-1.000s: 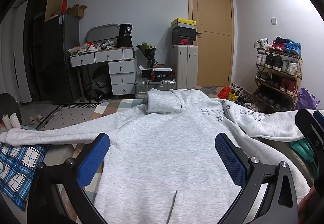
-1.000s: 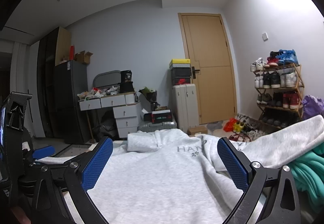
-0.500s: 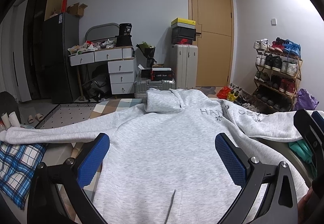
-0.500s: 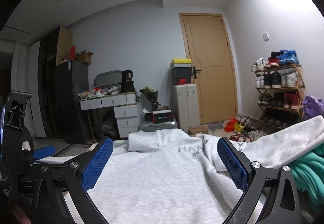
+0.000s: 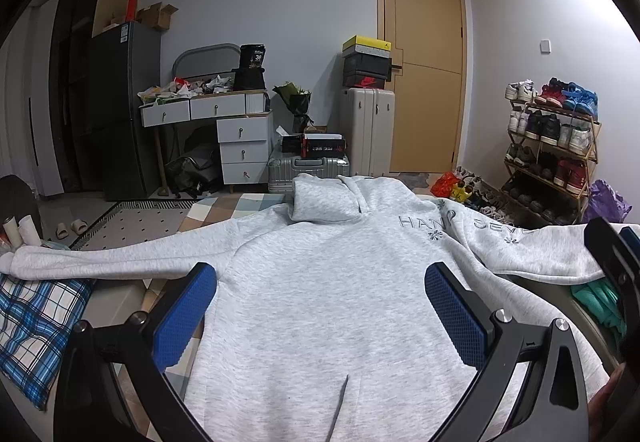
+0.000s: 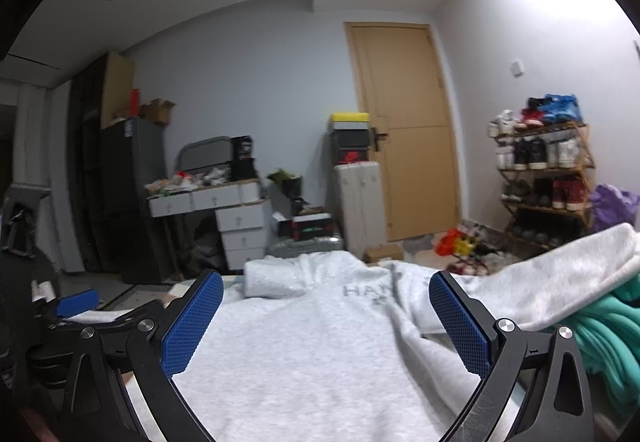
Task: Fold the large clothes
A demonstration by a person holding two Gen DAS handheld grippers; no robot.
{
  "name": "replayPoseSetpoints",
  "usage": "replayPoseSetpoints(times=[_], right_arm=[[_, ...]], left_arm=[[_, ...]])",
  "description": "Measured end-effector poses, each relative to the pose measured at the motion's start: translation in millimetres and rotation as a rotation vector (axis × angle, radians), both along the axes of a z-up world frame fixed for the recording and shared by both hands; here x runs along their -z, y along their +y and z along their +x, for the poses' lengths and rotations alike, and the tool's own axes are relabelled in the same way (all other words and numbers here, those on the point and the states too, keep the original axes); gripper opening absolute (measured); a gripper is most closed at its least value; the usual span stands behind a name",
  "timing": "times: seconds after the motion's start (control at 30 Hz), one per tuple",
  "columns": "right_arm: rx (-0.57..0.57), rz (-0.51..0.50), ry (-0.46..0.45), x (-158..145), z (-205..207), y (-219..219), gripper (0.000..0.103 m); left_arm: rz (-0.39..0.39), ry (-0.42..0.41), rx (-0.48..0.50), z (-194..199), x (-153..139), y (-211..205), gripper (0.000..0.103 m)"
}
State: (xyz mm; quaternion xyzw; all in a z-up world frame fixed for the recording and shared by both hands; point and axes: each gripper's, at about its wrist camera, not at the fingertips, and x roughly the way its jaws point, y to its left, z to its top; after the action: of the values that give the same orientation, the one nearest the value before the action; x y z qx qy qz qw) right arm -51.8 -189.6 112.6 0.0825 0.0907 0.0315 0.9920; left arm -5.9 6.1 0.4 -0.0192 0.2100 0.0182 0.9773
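Note:
A light grey hoodie [image 5: 320,282] lies flat, front up, with its hood [image 5: 324,196] folded at the far end. Its left sleeve [image 5: 100,260] stretches out to the left; the right sleeve [image 5: 532,250] is folded across toward the right. My left gripper [image 5: 320,306] hovers open over the hoodie's chest with nothing between its blue pads. In the right wrist view the same hoodie [image 6: 304,346] lies below my right gripper [image 6: 326,318], which is also open and empty. The left gripper [image 6: 76,302] shows at that view's left edge.
A teal garment [image 6: 600,334] is heaped at the right under the sleeve. A blue plaid cloth [image 5: 28,318] lies at the left. Beyond stand a white drawer desk [image 5: 236,138], suitcases [image 5: 368,138], a shoe rack [image 5: 552,150] and a wooden door [image 5: 424,66].
The right wrist view has dipped and shifted slightly, with some motion blur. The left gripper and the hoodie look unchanged.

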Motion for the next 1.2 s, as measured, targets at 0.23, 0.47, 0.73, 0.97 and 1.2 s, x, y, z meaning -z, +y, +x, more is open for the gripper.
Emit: replayPoseSetpoints(times=[0.23, 0.47, 0.73, 0.97, 1.2], right_arm=[[0.068, 0.058, 0.084, -9.4, 12.6, -61.2, 0.103], [0.234, 0.098, 0.217, -31.9, 15.2, -186.1, 0.103], [0.453, 0.281, 0.365, -28.2, -4.3, -317.8, 0.103], [0.454, 0.467, 0.468, 9.2, 11.0, -366.3, 0.093], [0.363, 0.598, 0.551, 31.4, 26.9, -380.9, 0.023]], left_arm=[[-0.024, 0.021, 0.018, 0.8, 3.1, 1.8, 0.102], [-0.011, 0.026, 0.045, -2.4, 3.3, -1.9, 0.102], [-0.007, 0.049, 0.052, 1.2, 5.6, -3.0, 0.102], [-0.003, 0.053, 0.052, 0.8, 5.9, -2.1, 0.102], [-0.01, 0.05, 0.043, 0.6, 5.7, 1.7, 0.102]])
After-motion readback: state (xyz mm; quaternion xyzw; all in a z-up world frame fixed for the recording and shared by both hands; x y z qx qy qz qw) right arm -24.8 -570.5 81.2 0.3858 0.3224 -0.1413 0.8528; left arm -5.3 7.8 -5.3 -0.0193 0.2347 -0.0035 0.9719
